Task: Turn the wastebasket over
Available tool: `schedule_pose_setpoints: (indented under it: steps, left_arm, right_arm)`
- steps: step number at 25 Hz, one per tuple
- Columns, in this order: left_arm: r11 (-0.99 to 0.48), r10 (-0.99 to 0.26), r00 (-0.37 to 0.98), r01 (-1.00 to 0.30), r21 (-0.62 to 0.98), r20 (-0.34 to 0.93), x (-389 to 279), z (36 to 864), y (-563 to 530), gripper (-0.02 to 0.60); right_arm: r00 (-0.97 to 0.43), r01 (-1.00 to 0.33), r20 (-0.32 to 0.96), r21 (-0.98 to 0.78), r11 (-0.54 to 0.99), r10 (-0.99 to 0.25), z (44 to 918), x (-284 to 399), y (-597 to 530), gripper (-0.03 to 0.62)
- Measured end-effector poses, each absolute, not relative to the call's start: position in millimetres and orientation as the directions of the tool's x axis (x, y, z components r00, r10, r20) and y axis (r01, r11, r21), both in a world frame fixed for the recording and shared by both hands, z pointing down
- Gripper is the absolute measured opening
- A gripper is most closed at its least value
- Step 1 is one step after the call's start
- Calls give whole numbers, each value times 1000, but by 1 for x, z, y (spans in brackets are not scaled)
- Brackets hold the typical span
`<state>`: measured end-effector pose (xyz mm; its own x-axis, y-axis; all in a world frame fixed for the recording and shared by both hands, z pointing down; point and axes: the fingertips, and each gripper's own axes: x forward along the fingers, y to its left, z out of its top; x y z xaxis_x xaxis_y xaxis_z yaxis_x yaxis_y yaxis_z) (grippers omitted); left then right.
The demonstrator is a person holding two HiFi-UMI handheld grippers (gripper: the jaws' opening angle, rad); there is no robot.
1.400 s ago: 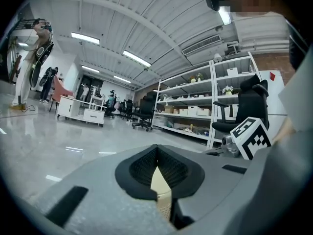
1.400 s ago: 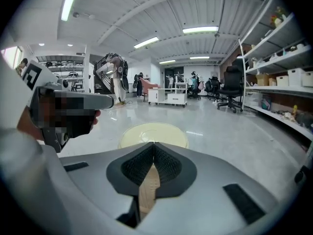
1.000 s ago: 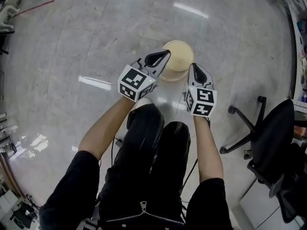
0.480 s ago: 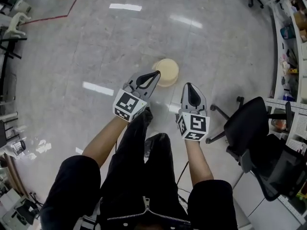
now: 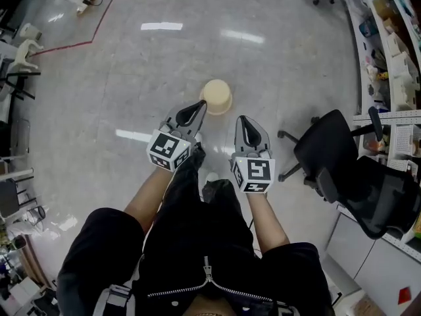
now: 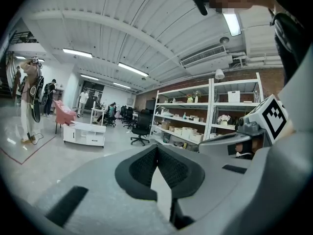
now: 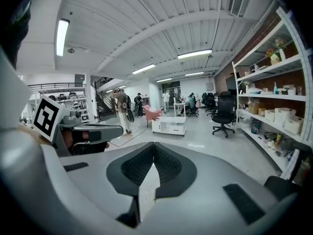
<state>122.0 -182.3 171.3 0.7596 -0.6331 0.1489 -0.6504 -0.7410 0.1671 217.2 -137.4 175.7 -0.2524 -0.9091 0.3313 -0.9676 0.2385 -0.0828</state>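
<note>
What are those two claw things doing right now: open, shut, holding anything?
The left gripper: jaws shut, holding nothing.
The right gripper: jaws shut, holding nothing.

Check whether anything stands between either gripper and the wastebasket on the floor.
Nothing visible does. The wastebasket stands alone on bare floor just ahead of the left gripper and right gripper, both with jaws shut and empty. The office chair sits off to the right, clear of the path.

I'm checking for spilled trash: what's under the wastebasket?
Only shiny floor shows around the wastebasket; no trash is visible there. Whatever lies beneath it is covered by the wastebasket itself.
</note>
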Motion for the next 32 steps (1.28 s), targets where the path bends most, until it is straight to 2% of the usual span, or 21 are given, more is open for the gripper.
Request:
schedule_pose_setpoints:
  steps: [9,15,23,32]
  left_arm:
    - [-735,-649,750,-662,150,131,138,112,-106,5]
    - [-748,-638,762,-647,149,110,142,100,-73,5]
    - [-749,-634,762,-648,138,136,98,108,-62,5]
    - [-757,-628,771,-637,146,108,38,105,-62,5]
  right_arm:
    - [-239,-971,284,-73,228,-928,116,227,-60,12]
    - [-238,-971,244,-55,231,-940,99,222,-41,11]
    - [-228,-974,240,-42,224,-944,98,181,-33,9]
    - [-199,-980,246,-48,194,-949,98,118,-29,9]
